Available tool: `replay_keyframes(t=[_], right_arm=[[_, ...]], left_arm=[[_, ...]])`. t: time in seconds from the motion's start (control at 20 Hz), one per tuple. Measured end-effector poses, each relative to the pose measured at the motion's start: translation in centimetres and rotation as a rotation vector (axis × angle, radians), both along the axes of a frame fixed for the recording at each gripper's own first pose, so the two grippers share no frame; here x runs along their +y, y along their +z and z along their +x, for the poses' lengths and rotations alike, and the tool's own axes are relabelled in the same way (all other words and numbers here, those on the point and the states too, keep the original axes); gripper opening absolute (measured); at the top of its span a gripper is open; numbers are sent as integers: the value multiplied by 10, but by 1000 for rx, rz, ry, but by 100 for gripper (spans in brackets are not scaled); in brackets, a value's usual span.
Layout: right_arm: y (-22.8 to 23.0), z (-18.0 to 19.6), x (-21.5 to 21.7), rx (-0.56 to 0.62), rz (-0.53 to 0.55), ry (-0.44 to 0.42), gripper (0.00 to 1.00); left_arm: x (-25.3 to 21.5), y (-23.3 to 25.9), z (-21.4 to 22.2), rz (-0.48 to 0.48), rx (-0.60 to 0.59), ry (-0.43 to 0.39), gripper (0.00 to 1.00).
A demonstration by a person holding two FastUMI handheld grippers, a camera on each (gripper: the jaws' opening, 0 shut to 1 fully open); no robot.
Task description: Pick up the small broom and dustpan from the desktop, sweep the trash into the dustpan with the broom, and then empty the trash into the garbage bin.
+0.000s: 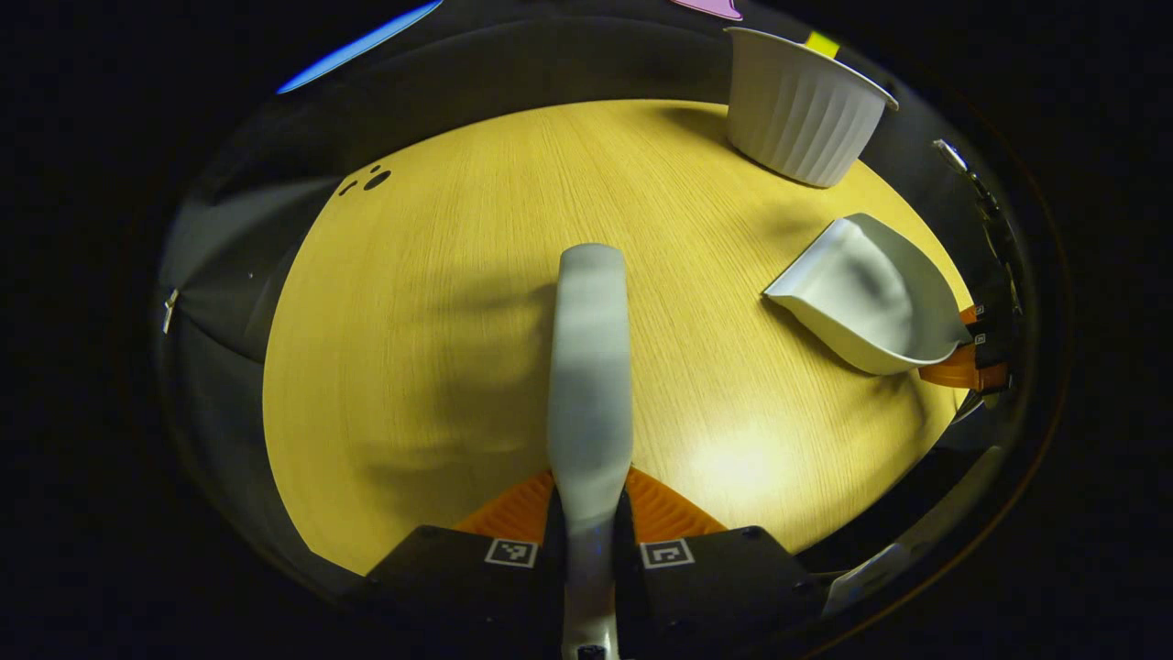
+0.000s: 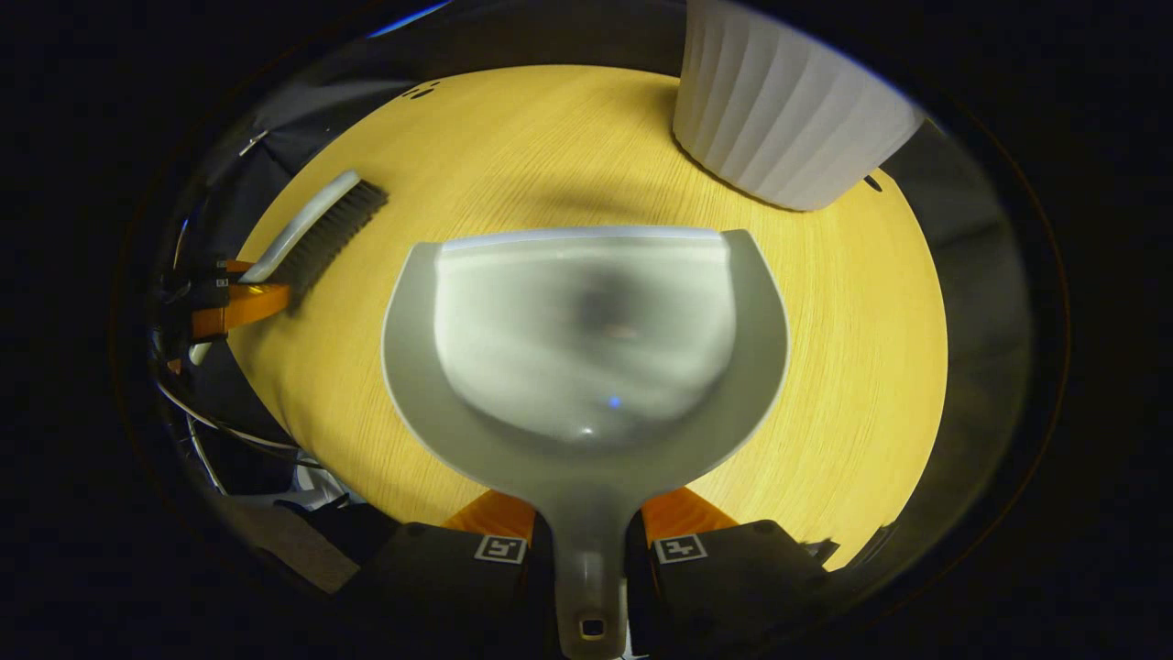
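My left gripper (image 1: 591, 502) is shut on the handle of the small white broom (image 1: 591, 367), which points forward over the yellow desktop (image 1: 440, 302). In the right gripper view the broom (image 2: 321, 225) shows black bristles, with the left gripper (image 2: 240, 302) at its handle. My right gripper (image 2: 586, 521) is shut on the handle of the grey-white dustpan (image 2: 586, 339), whose pan looks empty. From the left gripper view the dustpan (image 1: 871, 293) sits at the right with the right gripper (image 1: 973, 353) behind it. Small dark bits of trash (image 1: 376, 179) lie at the table's far left edge.
A white ribbed garbage bin (image 1: 806, 110) stands on the far right part of the table, close ahead of the dustpan in the right gripper view (image 2: 788, 119). A dark speck (image 2: 871, 183) lies by the bin's base. Cables (image 2: 229, 426) hang off the table's near left edge.
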State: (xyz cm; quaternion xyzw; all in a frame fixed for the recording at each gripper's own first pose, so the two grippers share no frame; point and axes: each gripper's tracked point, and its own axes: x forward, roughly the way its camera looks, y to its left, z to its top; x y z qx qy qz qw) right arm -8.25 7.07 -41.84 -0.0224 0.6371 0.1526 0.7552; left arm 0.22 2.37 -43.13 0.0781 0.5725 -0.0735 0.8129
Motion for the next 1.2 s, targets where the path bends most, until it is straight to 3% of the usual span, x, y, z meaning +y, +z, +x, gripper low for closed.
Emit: replay_keyframes(t=[0.25, 0.3, 0.45, 0.5, 0.65, 0.7, 0.75, 1.2], right_arm=[[0, -3, 2, -1, 11, 0, 34], [0, -4, 2, 6, 12, 1, 40], [-4, -7, 3, 24, 22, 3, 34], [-4, -9, 5, 33, 27, 5, 41], [-2, -10, 6, 34, 40, 6, 40], [0, -11, 6, 38, 41, 9, 35], [3, -11, 6, 33, 45, 8, 40], [67, -6, -4, -69, 119, -3, 37]], left_arm=[[0, 0, 0, 5, 15, -13, 27], [-2, -2, 0, 8, 19, -14, 29], [0, -1, 3, 27, 9, -22, 30], [-1, 0, 2, 33, 10, -26, 29], [0, 4, 1, 37, 10, -27, 29], [0, 4, -1, 38, 8, -25, 29], [1, 6, -3, 41, 5, -25, 29], [2, 46, -13, 74, -71, -29, 29]])
